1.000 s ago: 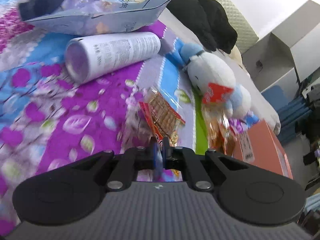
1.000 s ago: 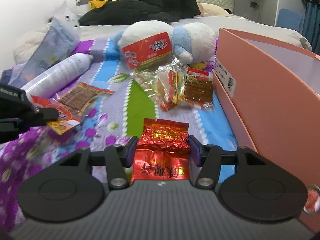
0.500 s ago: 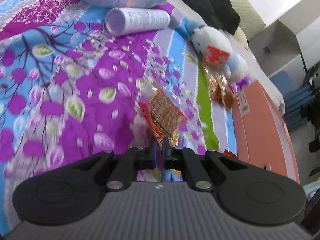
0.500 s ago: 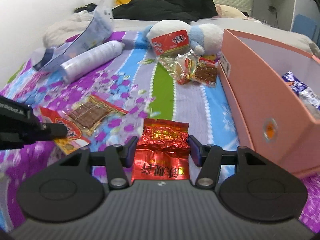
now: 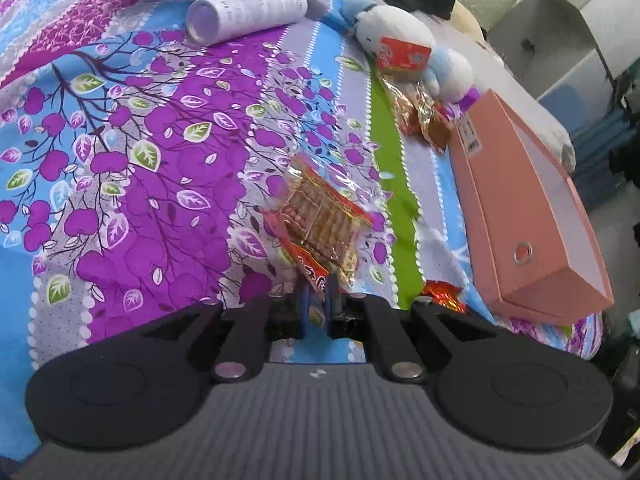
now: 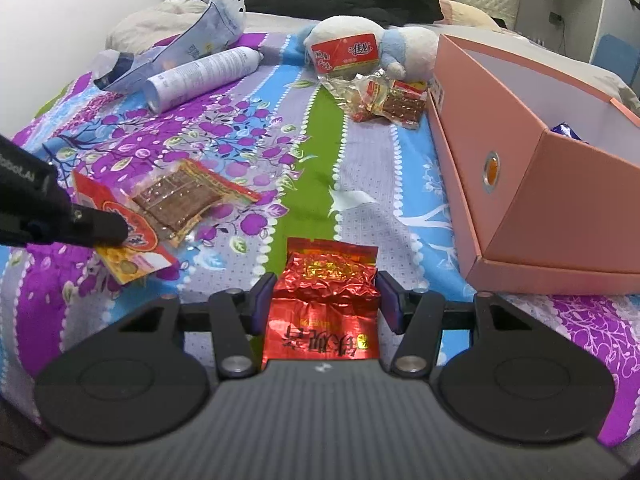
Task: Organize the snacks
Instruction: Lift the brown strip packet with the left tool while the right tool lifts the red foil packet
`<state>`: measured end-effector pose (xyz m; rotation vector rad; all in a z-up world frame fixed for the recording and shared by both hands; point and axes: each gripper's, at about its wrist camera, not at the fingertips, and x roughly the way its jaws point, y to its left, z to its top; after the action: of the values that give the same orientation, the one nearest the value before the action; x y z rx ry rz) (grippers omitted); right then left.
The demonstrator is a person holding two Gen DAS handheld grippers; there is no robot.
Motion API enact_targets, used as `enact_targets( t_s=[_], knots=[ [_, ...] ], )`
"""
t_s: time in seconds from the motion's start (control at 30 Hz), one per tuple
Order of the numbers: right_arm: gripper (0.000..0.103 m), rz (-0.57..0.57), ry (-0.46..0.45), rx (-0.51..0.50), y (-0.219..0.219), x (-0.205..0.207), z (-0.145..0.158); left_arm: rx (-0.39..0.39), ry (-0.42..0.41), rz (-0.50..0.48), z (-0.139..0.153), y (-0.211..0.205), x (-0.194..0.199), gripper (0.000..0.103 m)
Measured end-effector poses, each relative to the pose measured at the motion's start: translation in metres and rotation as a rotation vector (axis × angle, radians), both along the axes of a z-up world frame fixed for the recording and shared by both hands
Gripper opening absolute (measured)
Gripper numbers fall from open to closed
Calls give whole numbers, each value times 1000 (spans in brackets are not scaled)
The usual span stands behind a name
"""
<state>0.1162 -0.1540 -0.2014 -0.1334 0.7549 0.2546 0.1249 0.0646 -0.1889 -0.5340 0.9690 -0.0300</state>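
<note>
We carry two light, crinkly packets above the bedspread (image 6: 328,168). The left gripper (image 5: 317,308) pinches the clear snack packet (image 5: 320,220) by its edge; the right gripper (image 6: 325,300) clamps the red foil packet (image 6: 325,296) across its sides. Both flex easily, so we grip seams. The pink box (image 6: 560,184) lies near.

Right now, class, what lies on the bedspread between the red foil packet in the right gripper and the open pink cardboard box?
Nothing: in the right wrist view, only bare patterned bedspread separates the red foil packet from the pink cardboard box.
</note>
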Motion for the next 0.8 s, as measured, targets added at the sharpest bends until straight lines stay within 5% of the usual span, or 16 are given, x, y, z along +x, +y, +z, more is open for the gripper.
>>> enact_targets(
  t_s=[0.17, 0.23, 0.27, 0.37, 0.5, 0.8],
  knots=[
    [58, 11, 10, 29, -4, -2, -4, 76, 59, -39, 6, -5, 6, 23],
    [57, 17, 16, 40, -5, -2, -5, 95, 72, -46, 8, -2, 5, 68],
    [60, 20, 18, 46, -5, -2, -6, 103, 68, -51, 10, -1, 3, 72],
    [82, 16, 16, 67, -7, -2, -7, 171, 62, -73, 18, 3, -5, 76],
    [83, 27, 7, 74, -6, -2, -8, 237, 38, -93, 26, 9, -10, 89],
    [83, 25, -24, 60, -7, -4, -10, 306, 2, -184, 25, -3, 12, 93]
  ],
)
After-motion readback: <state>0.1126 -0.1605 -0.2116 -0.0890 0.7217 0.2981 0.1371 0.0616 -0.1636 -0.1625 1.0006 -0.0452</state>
